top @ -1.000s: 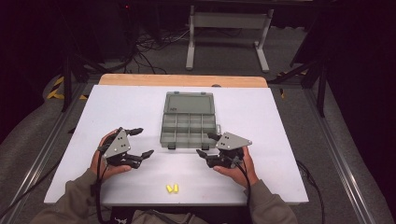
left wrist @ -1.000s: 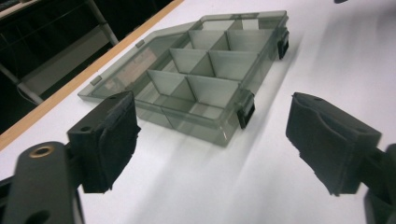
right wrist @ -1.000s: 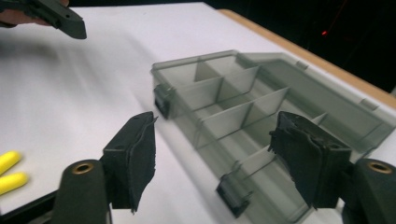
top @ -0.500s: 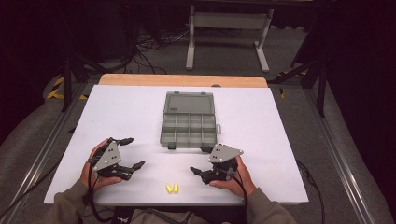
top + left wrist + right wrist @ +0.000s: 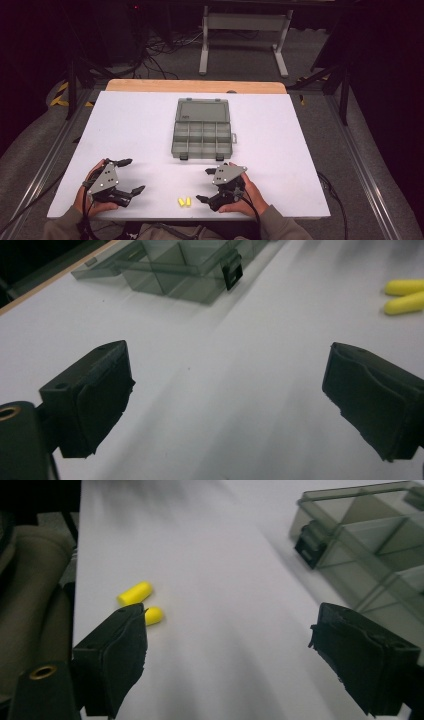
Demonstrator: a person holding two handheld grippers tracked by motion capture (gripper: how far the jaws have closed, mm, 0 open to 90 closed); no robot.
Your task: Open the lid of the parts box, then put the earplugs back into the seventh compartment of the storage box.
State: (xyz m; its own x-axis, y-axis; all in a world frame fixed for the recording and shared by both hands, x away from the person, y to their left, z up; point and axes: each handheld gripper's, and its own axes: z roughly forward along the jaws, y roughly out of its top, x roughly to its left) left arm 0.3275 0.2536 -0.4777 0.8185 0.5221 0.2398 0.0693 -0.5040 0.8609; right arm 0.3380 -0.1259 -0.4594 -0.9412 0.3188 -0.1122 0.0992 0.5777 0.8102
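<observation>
Two small yellow foam plugs [image 5: 184,201] lie side by side near the table's front edge, between my hands. My left gripper [image 5: 134,175] rests low at the front left, pointing right; its jaws have just been opening and stand open with nothing between them [image 5: 227,385]. The plugs [image 5: 406,295] show at the upper right of the left gripper view. My right gripper [image 5: 203,185] sits at the front right, pointing left toward the plugs, its jaws likewise just opened wide on nothing [image 5: 230,640]. The plugs [image 5: 136,594] lie just beyond its left jaw.
A grey transparent compartment box [image 5: 202,141] stands open at the table's centre, its lid [image 5: 202,109] laid back and its latches facing me. The white table top [image 5: 300,150] stretches around it. Past the far wooden edge are cables and a metal stand.
Both hands have drawn back toward the front edge of the table and sunk lower. Both pairs of jaws stand wider apart than before.
</observation>
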